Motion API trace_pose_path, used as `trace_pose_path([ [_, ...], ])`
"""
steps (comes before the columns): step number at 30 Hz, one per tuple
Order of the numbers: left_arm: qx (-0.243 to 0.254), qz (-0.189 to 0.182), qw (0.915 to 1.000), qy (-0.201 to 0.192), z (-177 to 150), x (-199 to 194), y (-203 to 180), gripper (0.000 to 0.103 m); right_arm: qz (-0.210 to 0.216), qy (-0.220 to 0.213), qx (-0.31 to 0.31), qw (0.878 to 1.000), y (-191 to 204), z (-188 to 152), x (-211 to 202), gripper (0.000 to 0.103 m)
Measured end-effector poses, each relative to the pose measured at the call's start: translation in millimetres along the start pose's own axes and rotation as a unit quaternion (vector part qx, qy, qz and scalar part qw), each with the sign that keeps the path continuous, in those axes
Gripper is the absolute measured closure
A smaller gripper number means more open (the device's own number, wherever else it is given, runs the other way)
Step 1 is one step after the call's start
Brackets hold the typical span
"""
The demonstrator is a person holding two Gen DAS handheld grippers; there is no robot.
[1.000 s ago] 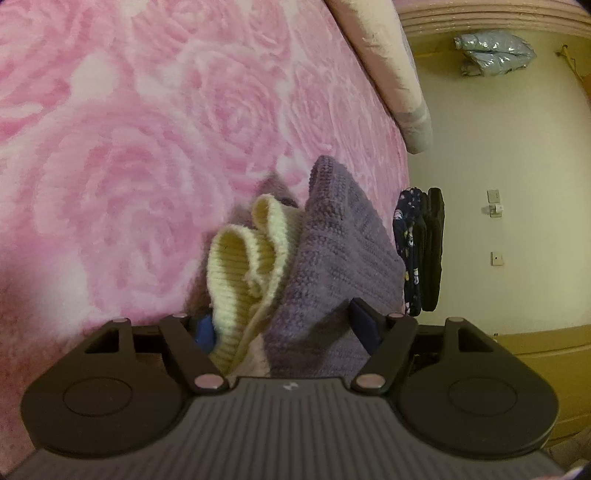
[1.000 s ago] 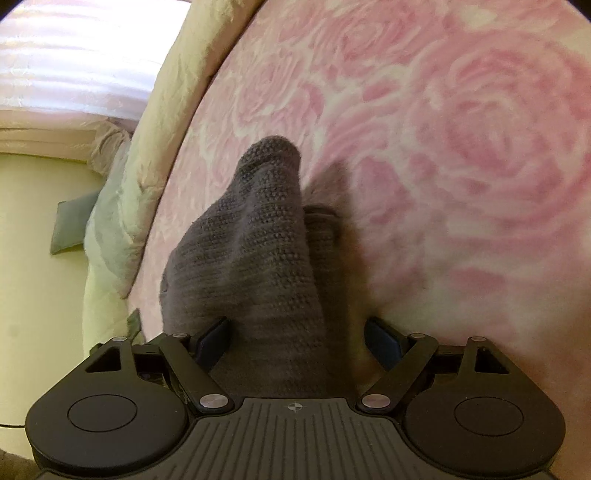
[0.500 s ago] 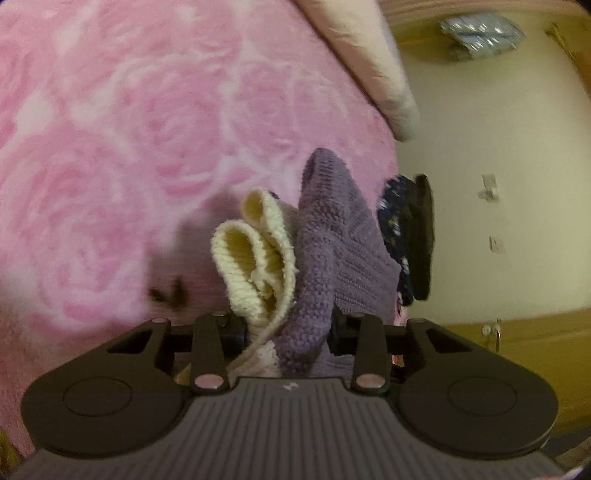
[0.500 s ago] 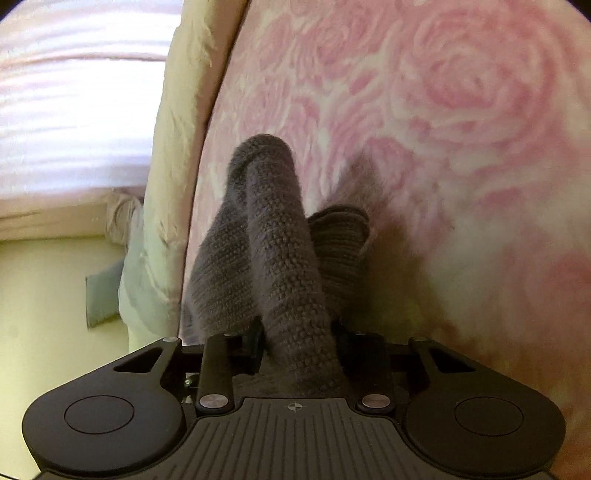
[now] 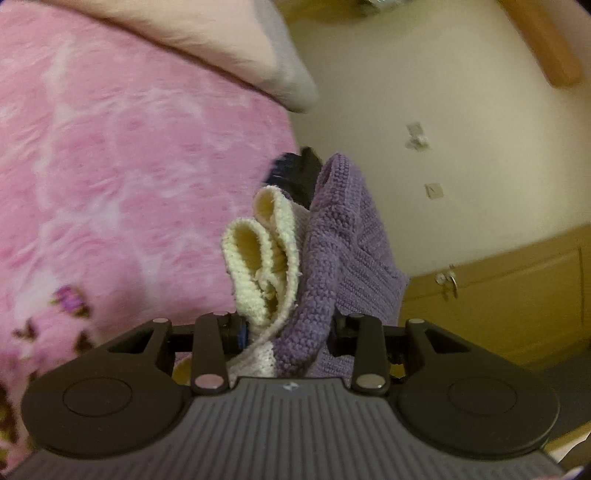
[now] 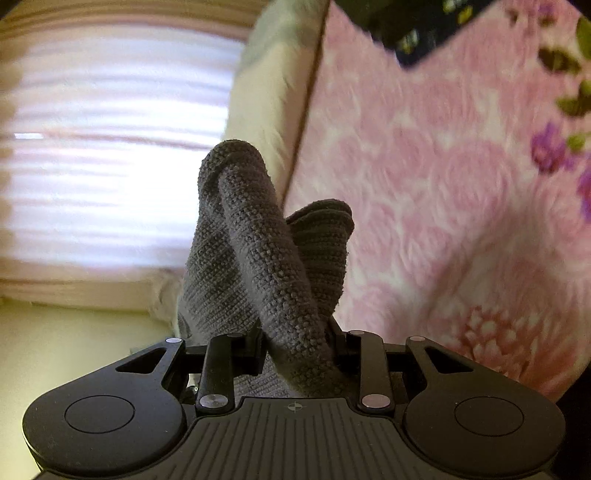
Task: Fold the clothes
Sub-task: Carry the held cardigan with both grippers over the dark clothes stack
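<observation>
A purple knitted sweater with a cream ribbed cuff bunches up between my left gripper's jaws. My left gripper is shut on this sweater and holds it above the pink rose blanket. In the right wrist view the same knit looks grey-purple, and a fold of the sweater rises from my right gripper, which is shut on it. The fingertips of both grippers are hidden in the cloth.
A cream pillow or quilt edge lies along the blanket's far side and also shows in the right wrist view. A dark patterned garment lies at the blanket's far end. A bright curtained window, a wall and a wooden cabinet stand beyond.
Both grippers went from open around the sweater to shut on it. Both have since lifted and tilted, so the views now take in more of the wall and the window.
</observation>
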State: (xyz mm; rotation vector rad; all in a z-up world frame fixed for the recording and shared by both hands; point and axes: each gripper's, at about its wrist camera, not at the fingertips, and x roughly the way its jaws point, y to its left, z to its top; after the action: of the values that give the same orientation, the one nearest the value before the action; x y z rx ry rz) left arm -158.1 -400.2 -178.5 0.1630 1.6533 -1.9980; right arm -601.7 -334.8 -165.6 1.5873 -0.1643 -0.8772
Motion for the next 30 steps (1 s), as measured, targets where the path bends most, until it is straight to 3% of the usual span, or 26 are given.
trace_pose_path([
  [6,0.043,-0.033,0.9979,0.037,40,73,-59,0.072,0.011,-0.071,0.010,0.997,17,40,-61,0.073],
  [10,0.066,-0.042,0.9952,0.060,68,145,-94,0.072,0.010,-0.104,0.019,0.994,11,94,-88,0.073],
  [15,0.073,-0.046,0.9943,0.063,118,246,-140,0.072,0.005,-0.117,0.029,0.993,0,204,-108,0.073],
  [24,0.102,-0.065,0.9922,0.032,231,400,-237,0.072,0.003,-0.136,0.003,0.991,31,419,-128,0.073],
  [30,0.099,-0.048,0.9934,0.032,264,457,-254,0.072,0.009,-0.125,0.014,0.992,27,503,-112,0.073],
])
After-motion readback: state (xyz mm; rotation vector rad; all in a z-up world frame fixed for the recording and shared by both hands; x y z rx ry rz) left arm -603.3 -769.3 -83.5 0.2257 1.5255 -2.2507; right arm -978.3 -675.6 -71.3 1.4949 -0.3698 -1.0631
